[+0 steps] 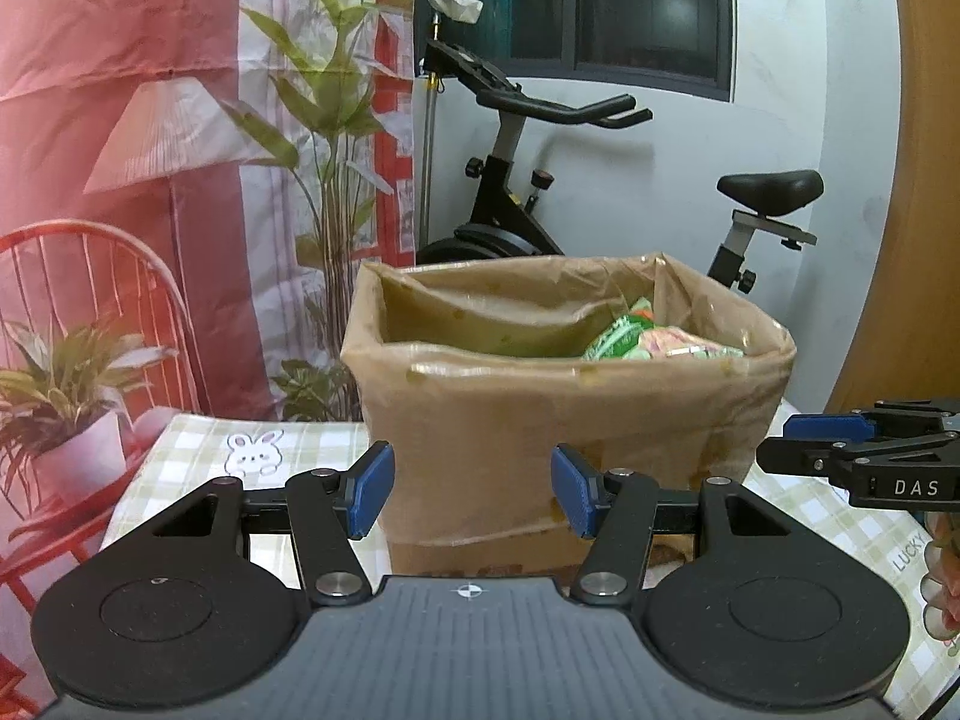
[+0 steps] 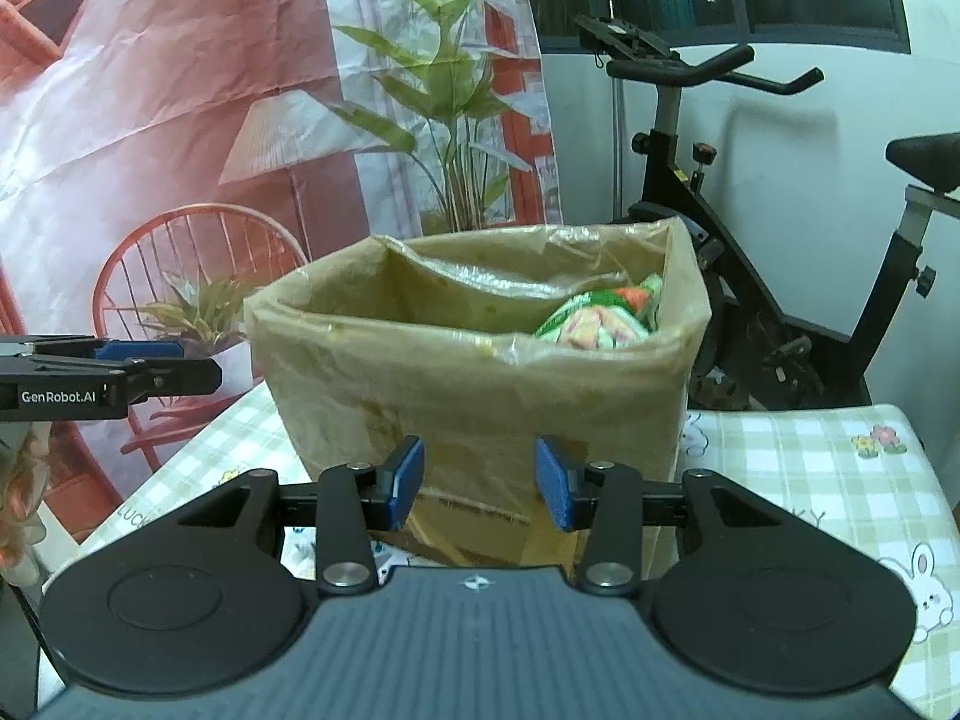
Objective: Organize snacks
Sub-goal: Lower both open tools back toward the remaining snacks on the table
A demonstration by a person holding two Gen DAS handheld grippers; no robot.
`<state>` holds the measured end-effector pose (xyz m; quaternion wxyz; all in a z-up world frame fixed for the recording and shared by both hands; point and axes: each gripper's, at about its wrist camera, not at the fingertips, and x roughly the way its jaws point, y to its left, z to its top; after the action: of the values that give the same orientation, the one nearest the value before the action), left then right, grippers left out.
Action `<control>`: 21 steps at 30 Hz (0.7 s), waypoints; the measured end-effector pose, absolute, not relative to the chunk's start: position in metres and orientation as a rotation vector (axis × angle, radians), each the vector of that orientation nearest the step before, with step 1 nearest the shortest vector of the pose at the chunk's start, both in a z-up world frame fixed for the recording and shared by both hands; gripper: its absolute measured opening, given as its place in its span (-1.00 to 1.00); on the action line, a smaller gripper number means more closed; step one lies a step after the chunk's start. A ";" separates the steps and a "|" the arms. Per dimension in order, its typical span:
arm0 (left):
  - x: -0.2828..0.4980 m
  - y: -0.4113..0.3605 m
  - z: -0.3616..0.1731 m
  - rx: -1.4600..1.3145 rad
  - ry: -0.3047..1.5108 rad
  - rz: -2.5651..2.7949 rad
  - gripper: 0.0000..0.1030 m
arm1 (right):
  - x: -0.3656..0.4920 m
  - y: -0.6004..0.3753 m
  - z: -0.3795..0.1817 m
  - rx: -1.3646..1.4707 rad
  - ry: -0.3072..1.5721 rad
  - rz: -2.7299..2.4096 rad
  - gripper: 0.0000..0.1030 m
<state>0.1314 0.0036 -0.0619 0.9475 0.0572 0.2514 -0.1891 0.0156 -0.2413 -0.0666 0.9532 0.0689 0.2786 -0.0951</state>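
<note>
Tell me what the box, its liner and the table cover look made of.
Box: looks like brown cardboard, matte, with flat panels and square corners.
Liner: thin translucent plastic film, glossy and wrinkled, folded over the rim.
Table cover: green-and-white check with printed rabbits and flowers; slight sheen suggests a wipeable plastic sheet or coated cloth, can't tell which.
Snack packets inside: glossy printed film.

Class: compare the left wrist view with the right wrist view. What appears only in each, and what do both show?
Only the left wrist view shows the left gripper head-on, jaws apart and empty. Only the right wrist view shows the flower print on the tablecloth. Both show the lined box, the snack packets inside it and the exercise bike.
</note>
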 end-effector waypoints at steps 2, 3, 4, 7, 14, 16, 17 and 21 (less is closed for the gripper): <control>0.130 0.006 -0.066 0.113 0.524 -0.383 0.17 | 0.014 -0.240 -0.071 0.147 0.573 -0.193 -0.13; 0.130 0.007 -0.068 0.111 0.529 -0.381 0.17 | 0.013 -0.240 -0.072 0.150 0.577 -0.193 -0.13; 0.129 0.009 -0.070 0.109 0.534 -0.380 0.17 | 0.013 -0.240 -0.074 0.153 0.580 -0.193 -0.13; 0.128 0.012 -0.075 0.102 0.546 -0.377 0.17 | 0.011 -0.238 -0.081 0.162 0.593 -0.191 -0.13; 0.125 0.015 -0.085 0.093 0.568 -0.366 0.17 | 0.009 -0.235 -0.092 0.173 0.620 -0.184 -0.13; 0.124 0.016 -0.088 0.091 0.574 -0.364 0.17 | 0.009 -0.233 -0.095 0.175 0.627 -0.184 -0.13; 0.123 0.017 -0.090 0.090 0.577 -0.363 0.17 | 0.009 -0.233 -0.097 0.175 0.630 -0.183 -0.13; 0.123 0.019 -0.095 0.082 0.589 -0.360 0.17 | 0.010 -0.231 -0.102 0.177 0.644 -0.181 -0.13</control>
<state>0.1230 0.0189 -0.0952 0.9402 0.0403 0.2886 -0.1762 0.0096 -0.2311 -0.1024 0.9408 0.0866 0.3154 -0.0888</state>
